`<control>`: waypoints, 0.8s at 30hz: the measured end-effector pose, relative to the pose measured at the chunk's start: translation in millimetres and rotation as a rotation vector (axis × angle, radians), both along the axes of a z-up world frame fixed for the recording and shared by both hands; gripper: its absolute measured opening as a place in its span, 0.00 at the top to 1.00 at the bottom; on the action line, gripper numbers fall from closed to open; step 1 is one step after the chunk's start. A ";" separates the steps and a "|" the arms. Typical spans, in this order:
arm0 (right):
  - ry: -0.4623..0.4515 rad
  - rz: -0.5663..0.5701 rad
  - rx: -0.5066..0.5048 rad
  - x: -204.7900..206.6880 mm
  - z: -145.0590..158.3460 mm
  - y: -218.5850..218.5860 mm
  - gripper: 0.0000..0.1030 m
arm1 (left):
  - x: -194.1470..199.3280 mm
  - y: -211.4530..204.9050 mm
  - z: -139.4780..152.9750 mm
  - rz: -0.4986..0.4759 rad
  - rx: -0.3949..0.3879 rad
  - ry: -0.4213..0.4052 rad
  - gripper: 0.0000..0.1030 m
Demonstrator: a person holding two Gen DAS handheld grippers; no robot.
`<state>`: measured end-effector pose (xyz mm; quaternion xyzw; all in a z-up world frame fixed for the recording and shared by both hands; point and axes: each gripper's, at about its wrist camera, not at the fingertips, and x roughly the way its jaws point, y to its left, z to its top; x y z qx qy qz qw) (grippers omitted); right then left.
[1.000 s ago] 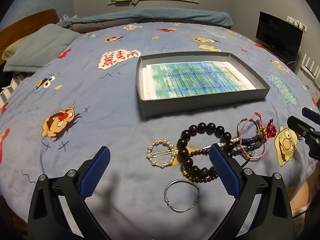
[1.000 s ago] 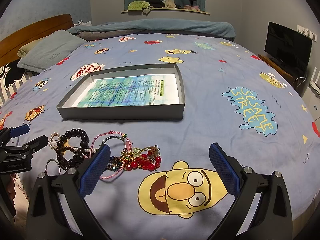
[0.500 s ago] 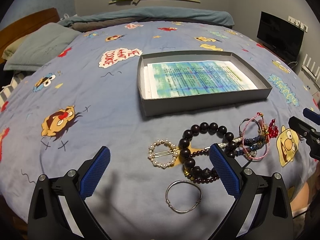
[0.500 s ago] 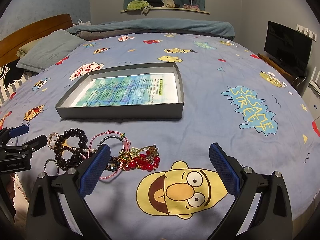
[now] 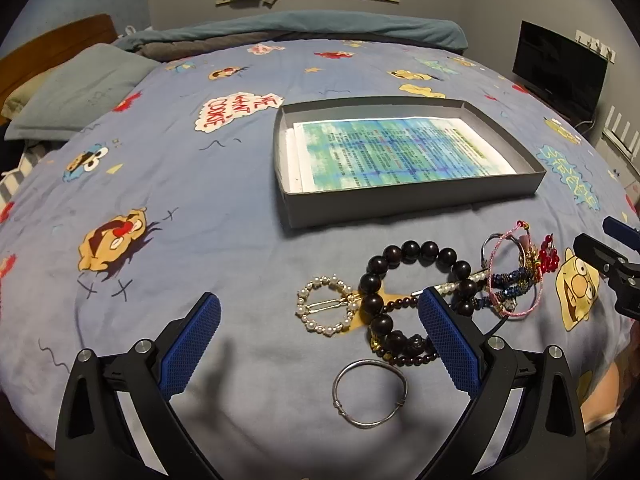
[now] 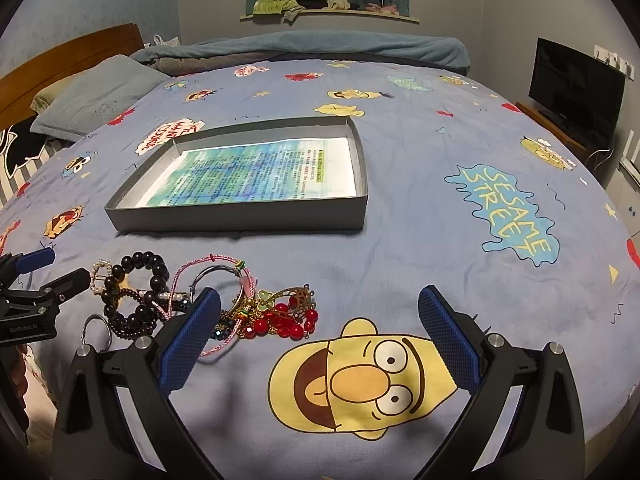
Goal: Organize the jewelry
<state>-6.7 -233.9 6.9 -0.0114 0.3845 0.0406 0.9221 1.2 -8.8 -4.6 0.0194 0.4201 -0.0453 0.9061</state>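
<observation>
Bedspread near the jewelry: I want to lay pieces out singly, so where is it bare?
Free: left of the pearl hair clip, and right of the red bead cluster. Crowded: from the dark bead bracelet to the pink cord bracelet, before the gray box.

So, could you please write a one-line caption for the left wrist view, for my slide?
Open left gripper above a thin silver bangle, pearl ring clip and dark wooden bead bracelet, near a grey paper-lined tray.
</observation>
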 end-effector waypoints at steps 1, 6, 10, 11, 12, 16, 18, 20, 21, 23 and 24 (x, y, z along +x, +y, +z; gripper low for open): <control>0.000 0.004 0.000 -0.2 -0.5 0.6 0.05 | 0.3 0.2 -0.6 -0.001 -0.001 0.001 0.05; 0.004 0.017 -0.003 1.0 -5.3 1.4 0.05 | 1.4 -0.6 -3.7 -0.017 -0.010 0.008 0.05; 0.019 0.025 0.014 3.2 -11.2 0.2 0.05 | 0.2 -3.5 -3.9 -0.038 -0.010 -0.004 0.05; 0.020 0.028 0.020 3.4 -12.0 -0.1 0.05 | -0.2 -4.6 -3.8 -0.042 -0.009 -0.008 0.05; 0.019 0.033 0.027 3.6 -13.0 -0.5 0.05 | -0.4 -5.5 -3.9 -0.046 -0.007 -0.011 0.05; 0.014 0.046 0.032 3.7 -16.7 0.1 0.11 | 1.2 -7.3 -5.7 -0.049 -0.003 -0.007 0.05; 0.023 0.045 0.019 5.5 -19.7 0.4 0.20 | 1.6 -6.8 -6.6 -0.048 -0.004 -0.004 0.05; 0.034 0.047 0.020 6.7 -21.9 0.6 0.30 | 1.7 -6.7 -7.1 -0.051 -0.007 -0.003 0.05; 0.043 0.048 0.021 7.8 -23.8 0.9 0.34 | 1.9 -6.8 -7.3 -0.052 -0.007 -0.002 0.05; 0.050 0.058 0.028 8.0 -25.6 1.7 0.35 | 2.7 -7.5 -8.3 -0.053 -0.005 0.000 0.05; 0.051 0.063 0.028 8.0 -26.3 2.7 0.38 | 3.3 -8.0 -9.0 -0.054 -0.005 0.002 0.05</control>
